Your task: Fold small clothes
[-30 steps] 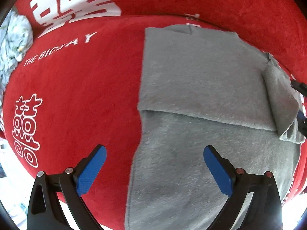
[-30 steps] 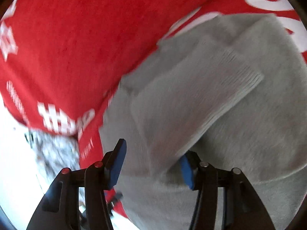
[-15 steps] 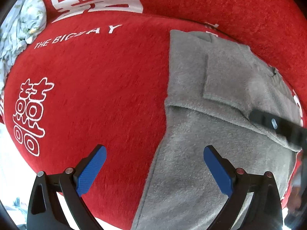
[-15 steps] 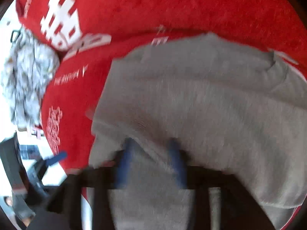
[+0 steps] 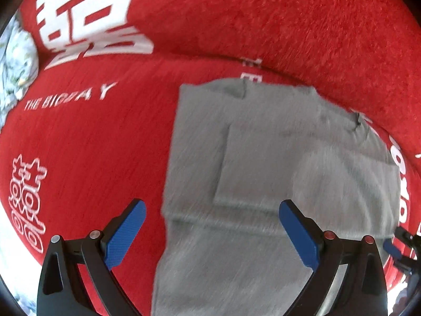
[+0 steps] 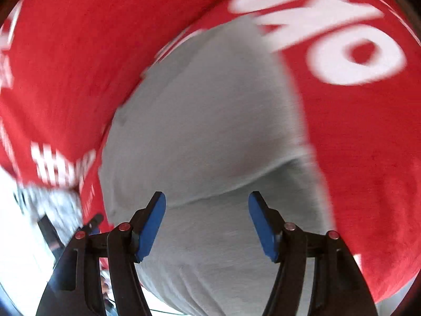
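Right gripper (image 6: 206, 220) let go; one grey garment (image 5: 276, 158) folded; both jaws wide, empty.

Both cameras sit just behind their own fingers and look forward and down, close over the scene. The left wrist view faces the grey garment (image 5: 276, 163) lying on the red blanket (image 5: 92, 144). The right wrist view hangs nearer, the same garment (image 6: 210, 131) filling its middle. They share garment and blanket (image 6: 368, 158).
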Available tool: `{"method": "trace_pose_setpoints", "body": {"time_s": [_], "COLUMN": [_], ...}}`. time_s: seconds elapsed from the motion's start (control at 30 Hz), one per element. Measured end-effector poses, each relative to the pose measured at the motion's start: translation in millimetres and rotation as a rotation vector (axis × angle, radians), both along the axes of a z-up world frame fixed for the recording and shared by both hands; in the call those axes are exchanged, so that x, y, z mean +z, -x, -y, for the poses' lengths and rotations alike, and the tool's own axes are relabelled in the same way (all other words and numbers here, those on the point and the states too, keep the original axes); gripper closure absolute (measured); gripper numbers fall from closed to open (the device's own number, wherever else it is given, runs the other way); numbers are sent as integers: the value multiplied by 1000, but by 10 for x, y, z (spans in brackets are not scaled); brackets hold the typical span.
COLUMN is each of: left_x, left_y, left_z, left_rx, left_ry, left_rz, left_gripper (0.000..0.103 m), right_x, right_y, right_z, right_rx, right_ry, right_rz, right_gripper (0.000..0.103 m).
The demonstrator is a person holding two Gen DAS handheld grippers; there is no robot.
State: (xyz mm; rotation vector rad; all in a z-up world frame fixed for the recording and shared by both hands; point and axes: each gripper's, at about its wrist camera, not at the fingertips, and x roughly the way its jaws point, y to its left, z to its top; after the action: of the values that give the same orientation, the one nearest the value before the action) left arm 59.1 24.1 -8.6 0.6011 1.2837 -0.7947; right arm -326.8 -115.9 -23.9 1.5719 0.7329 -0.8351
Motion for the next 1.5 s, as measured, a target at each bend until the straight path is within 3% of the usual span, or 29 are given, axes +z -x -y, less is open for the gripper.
{"method": "trace_pose_setpoints", "body": {"time_s": [0.1, 0.13, 0.17, 0.3, 0.4, 0.5, 0.57, 0.6, 0.63, 0.73, 0.8, 0.83, 0.97, 1.03, 1.13, 1.23, 1.4, 1.5], "left_x": [-74, -85, -116, -313, -309, -278, -273, -284, -299, -331, -286, -274, -208, -255, -187, -80, 88, 6], "left_y": [12, 13, 13, 45, 33, -2, -22, -45, -46, -52, -26, -14, 82, 93, 86, 98, 58, 114], "left_z": [167, 178, 204, 192, 105, 101, 128, 148, 169, 209, 238, 248, 209, 104, -7, -88, -84, 1], "left_rx": [-11, -9, -9, -26, -10, -16, -26, -24, -20, -6, -15, -24, -84, -87, -72, -88, -110, -110], "left_ry": [-28, -35, -46, -126, -114, -113, -103, -99, -98, -86, -50, -48, -51, -62, -55, -74, -55, -81], "left_rz": [36, 43, 51, 64, 37, 17, -1, -23, -35, -75, -105, -116, -58, -56, -41, 20, 50, 52], "left_gripper": [1, 1, 1, 1, 1, 1, 1, 1, 2, 38, 69, 85, 90, 90, 90, 90, 90, 90], "right_x": [-49, -27, 1, -23, 14, 225, 355, 374, 335, 81, -89, -86, 146, 62, 26, 153, 434, 394], "right_y": [149, 146, 124, 177, 275, 342, 351, 359, 344, 363, 264, 209, 66, 123, 238, 351, 300, 101], "right_z": [121, 166, 217, 265, 214, 187, 261, 341, 444, 682, 742, 750, 645, 668, 697, 623, 377, 337], "right_rx": [-78, -75, -43, 56, 116, 177, 186, 175, 157, 118, 138, 163, 295, 305, 255, 206, 234, 265], "right_ry": [-6, 14, 31, 53, 41, 83, 162, 190, 188, 115, 51, 54, 189, 170, 145, 147, 222, 225], "right_rz": [24, 24, -8, -100, -105, -86, -117, -143, -151, -110, -130, -164, -297, -323, -286, -326, -270, -255], "right_gripper": [40, 82, 96, 96, 91, 73, 40, 38, 38, 38, 86, 95, 95, 95, 92, 75, 76, 76]}}
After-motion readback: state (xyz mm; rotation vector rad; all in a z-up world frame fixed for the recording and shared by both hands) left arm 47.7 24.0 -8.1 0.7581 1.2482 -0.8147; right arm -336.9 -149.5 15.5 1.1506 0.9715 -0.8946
